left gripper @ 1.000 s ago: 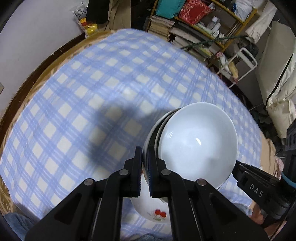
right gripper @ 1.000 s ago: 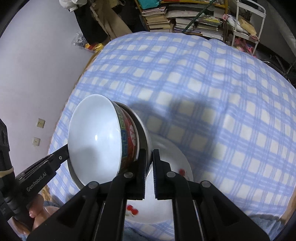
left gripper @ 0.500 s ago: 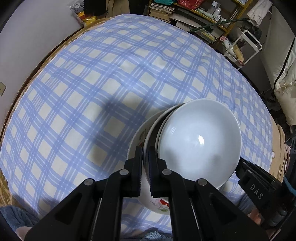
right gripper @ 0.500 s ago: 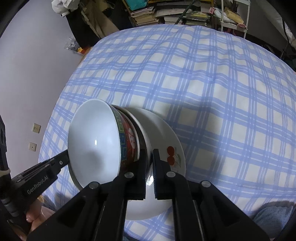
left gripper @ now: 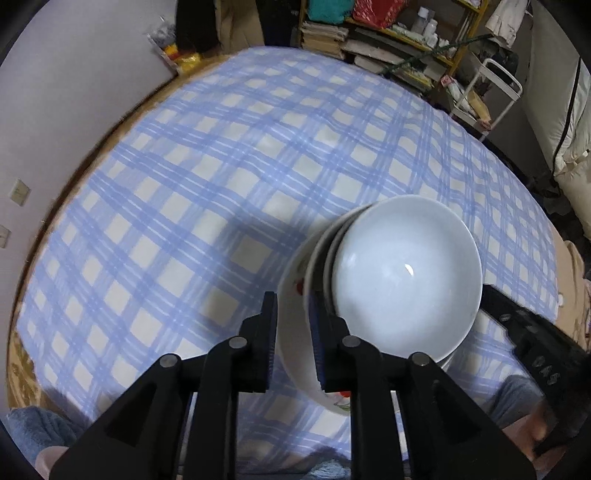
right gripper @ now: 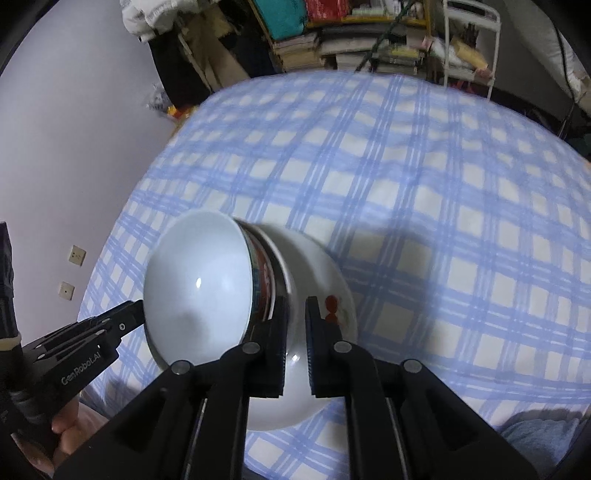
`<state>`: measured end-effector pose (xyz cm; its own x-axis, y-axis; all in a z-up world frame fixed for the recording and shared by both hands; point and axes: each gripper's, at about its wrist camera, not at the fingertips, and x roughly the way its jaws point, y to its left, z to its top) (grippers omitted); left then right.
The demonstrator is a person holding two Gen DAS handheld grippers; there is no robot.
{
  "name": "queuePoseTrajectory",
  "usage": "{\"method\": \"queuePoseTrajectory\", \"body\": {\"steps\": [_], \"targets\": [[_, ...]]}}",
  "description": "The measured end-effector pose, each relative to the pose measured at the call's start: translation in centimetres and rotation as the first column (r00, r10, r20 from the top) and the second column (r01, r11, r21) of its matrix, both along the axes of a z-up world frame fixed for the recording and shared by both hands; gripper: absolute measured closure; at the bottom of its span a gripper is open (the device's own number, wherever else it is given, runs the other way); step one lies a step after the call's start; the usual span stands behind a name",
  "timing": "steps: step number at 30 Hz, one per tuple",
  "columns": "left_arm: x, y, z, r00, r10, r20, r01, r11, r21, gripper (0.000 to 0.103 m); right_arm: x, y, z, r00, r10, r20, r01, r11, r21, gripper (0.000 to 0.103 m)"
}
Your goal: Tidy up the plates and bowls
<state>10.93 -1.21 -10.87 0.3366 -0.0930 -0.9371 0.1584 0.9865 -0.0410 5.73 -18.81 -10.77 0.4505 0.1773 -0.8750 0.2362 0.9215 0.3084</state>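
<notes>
While the left tongs have just been opening, their pads now stand apart w/ the plate rim between them, not pinched. The right tongs are closed on the opposite plate rim. A stack of bowls sits on the plate, lower right of the left view, above the blue checked desk. Shelves fill the top bkgd.

Reads "GenRobot.AI" in white on the black left hand-held gripper, seen lower left of the right hand-held gripper.
</notes>
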Motion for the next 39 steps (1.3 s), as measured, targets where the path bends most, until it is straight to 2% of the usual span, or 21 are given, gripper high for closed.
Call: {"method": "queuePoseTrajectory", "body": {"steps": [4, 6, 8, 9, 11, 13, 14, 15, 16, 18, 22, 27, 32, 35, 39], "targets": [[-1.9, 0.9, 2.5, 0.993, 0.016, 0.117, -0.024, 0.997, 0.067, 0.085, -1.7, -0.5, 2.3, 0.997, -0.012, 0.07, 0.017, 0.998, -0.068, 0.089], [-3.0, 1.2, 3.7, 0.985, 0.014, 0.171, -0.029, 0.996, 0.089, 0.084, -2.7, -0.6, 3.6, 0.993, -0.003, 0.119, 0.015, 0.995, -0.097, 0.077], [-4.2, 1.5, 5.1, 0.972, 0.009, 0.234, -0.037, 0.993, 0.114, 0.083, -3.8, -0.5, 5.0, 0.985, 0.009, 0.17, 0.013, 0.991, -0.132, 0.055], [-4.8, 1.7, 5.8, 0.965, 0.005, 0.263, -0.038, 0.992, 0.121, 0.08, -4.2, -0.4, 5.5, 0.982, 0.017, 0.19, 0.012, 0.989, -0.148, 0.053], [-5.9, 2.1, 6.8, 0.953, 0.002, 0.302, -0.039, 0.992, 0.117, 0.072, -5.5, -0.1, 6.8, 0.972, 0.028, 0.233, 0.021, 0.979, -0.205, 0.043], [-6.9, 2.2, 7.6, 0.947, -0.004, 0.32, -0.031, 0.994, 0.104, 0.051, -6.3, 0.1, 7.6, 0.965, 0.034, 0.26, 0.03, 0.971, -0.237, 0.035], [-7.3, 2.4, 7.9, 0.942, -0.005, 0.336, -0.031, 0.994, 0.104, 0.044, -6.7, 0.1, 7.9, 0.962, 0.036, 0.272, 0.033, 0.969, -0.244, 0.032], [-7.8, 2.4, 8.2, 0.935, -0.004, 0.356, -0.037, 0.993, 0.108, 0.029, -7.0, 0.1, 8.1, 0.959, 0.039, 0.281, 0.034, 0.968, -0.25, 0.031], [-8.4, 2.5, 8.5, 0.923, 0.0, 0.385, -0.045, 0.993, 0.108, 0.02, -7.4, 0.1, 8.4, 0.955, 0.043, 0.295, 0.035, 0.966, -0.255, 0.028], [-9.6, 2.6, 9.1, 0.9, 0.002, 0.436, -0.051, 0.994, 0.101, 0.016, -8.1, 0.0, 8.7, 0.949, 0.038, 0.314, 0.045, 0.966, -0.253, 0.022], [-11.2, 2.9, 10.0, 0.864, -0.007, 0.504, -0.049, 0.994, 0.097, 0.012, -9.1, 0.0, 9.2, 0.936, 0.038, 0.35, 0.055, 0.967, -0.25, 0.007], [-12.6, 2.7, 10.8, 0.807, -0.015, 0.59, -0.081, 0.987, 0.136, 0.011, -10.6, 1.0, 10.6, 0.888, 0.084, 0.452, 0.058, 0.955, -0.291, 0.0], [-13.0, 2.4, 11.2, 0.792, -0.043, 0.609, -0.035, 0.993, 0.116, 0.011, -11.0, 1.7, 11.3, 0.854, 0.103, 0.51, 0.081, 0.942, -0.326, 0.0], [-13.5, 1.9, 11.6, 0.765, -0.065, 0.641, -0.026, 0.991, 0.132, 0.01, -10.8, 1.8, 11.0, 0.849, 0.097, 0.519, 0.098, 0.937, -0.337, 0.0], [-13.6, 1.4, 11.5, 0.759, -0.084, 0.645, -0.009, 0.99, 0.139, 0.01, -10.5, 1.4, 10.5, 0.854, 0.095, 0.512, 0.097, 0.937, -0.335, 0.0]]}}
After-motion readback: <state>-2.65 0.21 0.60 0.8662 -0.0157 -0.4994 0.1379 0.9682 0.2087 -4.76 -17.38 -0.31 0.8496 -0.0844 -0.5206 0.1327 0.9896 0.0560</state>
